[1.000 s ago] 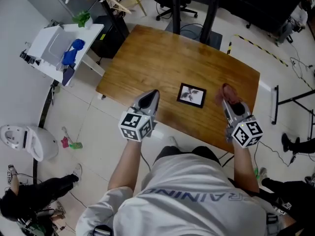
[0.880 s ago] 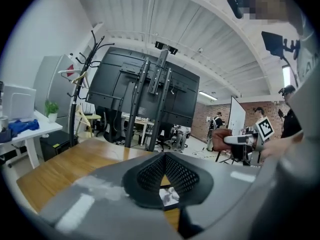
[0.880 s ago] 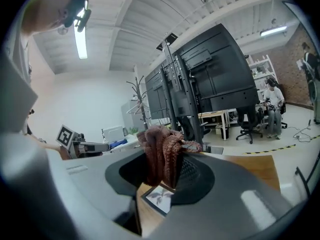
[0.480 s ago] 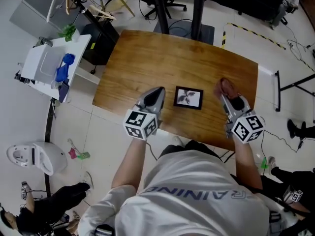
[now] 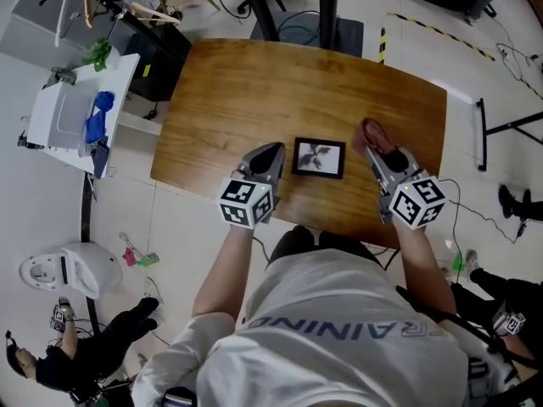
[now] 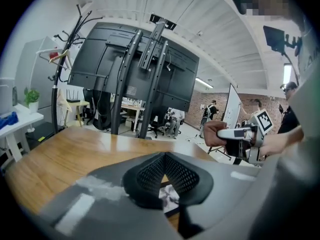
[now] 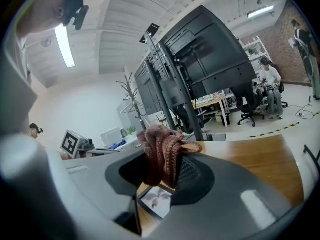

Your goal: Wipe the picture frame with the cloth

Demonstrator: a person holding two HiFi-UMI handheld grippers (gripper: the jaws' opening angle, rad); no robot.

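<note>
A small black picture frame with a pale flower print lies flat on the wooden table, near its front edge. My right gripper is just right of the frame, shut on a reddish-brown knitted cloth that bunches above its jaws. My left gripper hovers just left of the frame with its jaws shut and nothing between them. In the left gripper view the frame peeks out below the closed jaws. In the right gripper view the frame shows under the cloth.
A white side table with blue items stands left of the wooden table. Black stand legs and cables lie on the floor beyond the far edge. A white helmet-like object sits on the floor at left.
Both grippers have moved forward toward the frame; the right one with the cloth has come up beside the frame's right edge. The head view has shifted.
</note>
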